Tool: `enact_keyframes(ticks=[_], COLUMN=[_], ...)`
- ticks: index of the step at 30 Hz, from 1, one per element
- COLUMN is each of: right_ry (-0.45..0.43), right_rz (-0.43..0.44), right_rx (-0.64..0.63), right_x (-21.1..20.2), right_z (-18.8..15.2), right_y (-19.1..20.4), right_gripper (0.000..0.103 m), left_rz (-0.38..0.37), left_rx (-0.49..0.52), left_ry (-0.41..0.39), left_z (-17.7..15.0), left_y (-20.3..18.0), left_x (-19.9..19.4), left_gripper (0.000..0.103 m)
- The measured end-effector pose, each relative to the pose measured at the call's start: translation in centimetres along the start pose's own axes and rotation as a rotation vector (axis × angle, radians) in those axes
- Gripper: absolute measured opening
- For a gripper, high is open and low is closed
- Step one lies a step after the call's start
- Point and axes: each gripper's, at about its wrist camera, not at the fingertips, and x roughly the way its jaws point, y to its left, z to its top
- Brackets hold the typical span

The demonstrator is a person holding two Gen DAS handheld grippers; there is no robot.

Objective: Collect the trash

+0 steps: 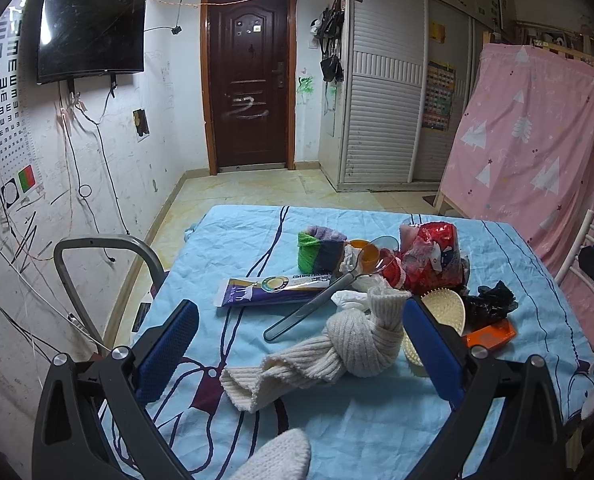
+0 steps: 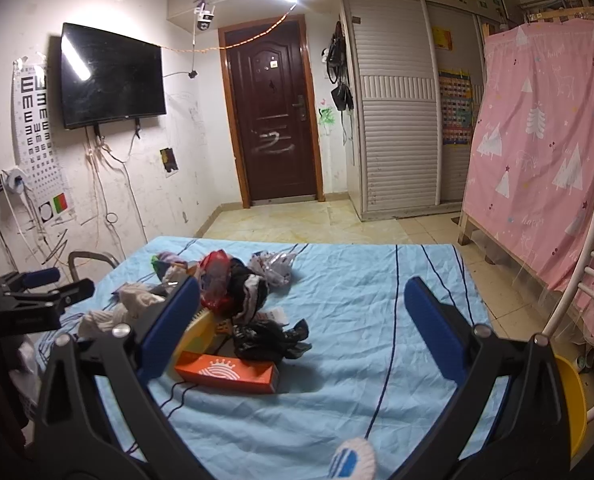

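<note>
A heap of clutter lies on the blue-clothed table (image 1: 377,420): a red plastic wrapper (image 1: 429,256), a crumpled black bag (image 1: 493,300), an orange box (image 1: 491,334), a long purple-and-white sachet (image 1: 273,290) and white tissue (image 1: 349,298). My left gripper (image 1: 301,344) is open just above the cloth, and a knotted cream knitted sock (image 1: 337,352) lies loose between its fingers. My right gripper (image 2: 303,330) is open over bare cloth, holding nothing. Just left of it are the orange box (image 2: 227,372) and black bag (image 2: 269,338), with the red wrapper (image 2: 215,276) and clear crumpled plastic (image 2: 273,266) beyond.
A grey spoon (image 1: 321,300), an orange cup (image 1: 367,254), a green-and-purple sock (image 1: 321,250) and a yellow brush (image 1: 443,306) sit in the heap. A grey chair frame (image 1: 97,248) stands at the table's left. A white chair (image 2: 589,280) and a yellow tub (image 2: 569,404) are at its right.
</note>
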Motion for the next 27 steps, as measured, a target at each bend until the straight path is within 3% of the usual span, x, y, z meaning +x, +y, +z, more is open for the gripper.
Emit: enact_keyframes(ticks=[27], right_ry=[0.013], right_rz=[-0.004], right_rx=[-0.012], right_x=[0.64], right_z=[-0.12], right_y=[0.15], right_gripper=[0.098], left_rz=[0.012], left_rx=[0.004], left_ry=[0.009], left_z=[0.45], left_y=[0.13], left_x=[0.59], left_gripper=[0.093])
